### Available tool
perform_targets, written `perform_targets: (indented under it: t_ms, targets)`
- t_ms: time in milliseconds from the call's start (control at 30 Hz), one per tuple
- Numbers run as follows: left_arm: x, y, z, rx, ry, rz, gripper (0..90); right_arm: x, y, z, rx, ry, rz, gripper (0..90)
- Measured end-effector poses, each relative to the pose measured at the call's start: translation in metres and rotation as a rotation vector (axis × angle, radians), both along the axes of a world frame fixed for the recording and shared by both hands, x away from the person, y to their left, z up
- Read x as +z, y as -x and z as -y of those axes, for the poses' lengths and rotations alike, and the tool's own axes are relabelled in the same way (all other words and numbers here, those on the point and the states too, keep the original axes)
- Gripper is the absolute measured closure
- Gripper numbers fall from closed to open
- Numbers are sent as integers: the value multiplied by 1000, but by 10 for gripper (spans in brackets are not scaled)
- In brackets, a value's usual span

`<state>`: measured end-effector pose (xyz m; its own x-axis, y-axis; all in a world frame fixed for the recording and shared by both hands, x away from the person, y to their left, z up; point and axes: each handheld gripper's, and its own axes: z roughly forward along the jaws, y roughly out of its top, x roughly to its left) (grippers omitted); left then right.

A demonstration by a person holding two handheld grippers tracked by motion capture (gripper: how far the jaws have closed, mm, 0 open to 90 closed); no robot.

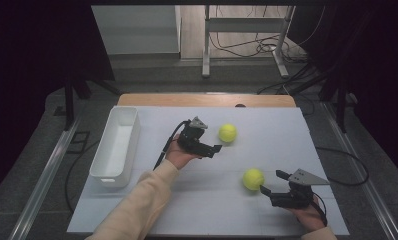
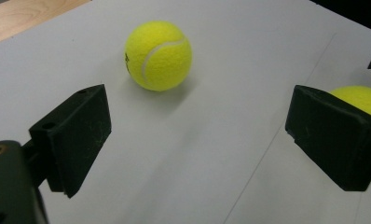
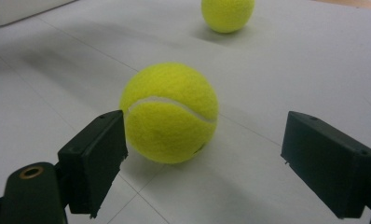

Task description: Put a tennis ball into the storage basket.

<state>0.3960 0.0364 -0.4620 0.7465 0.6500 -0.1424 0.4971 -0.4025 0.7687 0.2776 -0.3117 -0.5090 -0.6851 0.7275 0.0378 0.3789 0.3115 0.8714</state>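
Open tabletop (image 1: 267, 135) between far ball (image 1: 227, 133) and near ball (image 1: 253, 178), wide enough for a hand-held gripper. Bare sheet left of the near ball, toward the sleeve (image 1: 137, 210). White bin (image 1: 116, 146) walling off the left edge. Right hand-held gripper (image 1: 273, 183) spread just beside the near ball, one pad perhaps touching. Left hand-held gripper (image 1: 218, 142) spread near the far ball, gap between.

Dim surroundings, table (image 1: 267, 125) evenly lit; soft shadows; close views perhaps slightly blurred.
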Motion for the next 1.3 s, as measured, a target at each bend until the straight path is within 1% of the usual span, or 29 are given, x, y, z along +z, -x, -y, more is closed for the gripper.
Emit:
perform_targets:
  t_ms: [133,367,600,967,1300]
  targets:
    - [1,-3,1,7,2,0,77,0,0,0,1,3,-2,144]
    - [-2,-7,4,5,-18,-7,77,-1,0,0,3,3,-5,143]
    - [-3,-14,7,12,-24,-13,77,-1,0,-1,4,5,-6,144]
    - [-6,-24,16,7,-47,-18,77,-1,0,-1,4,6,-7,144]
    - [-11,-32,23,10,-53,-21,78,-2,-1,-1,4,8,-10,144]
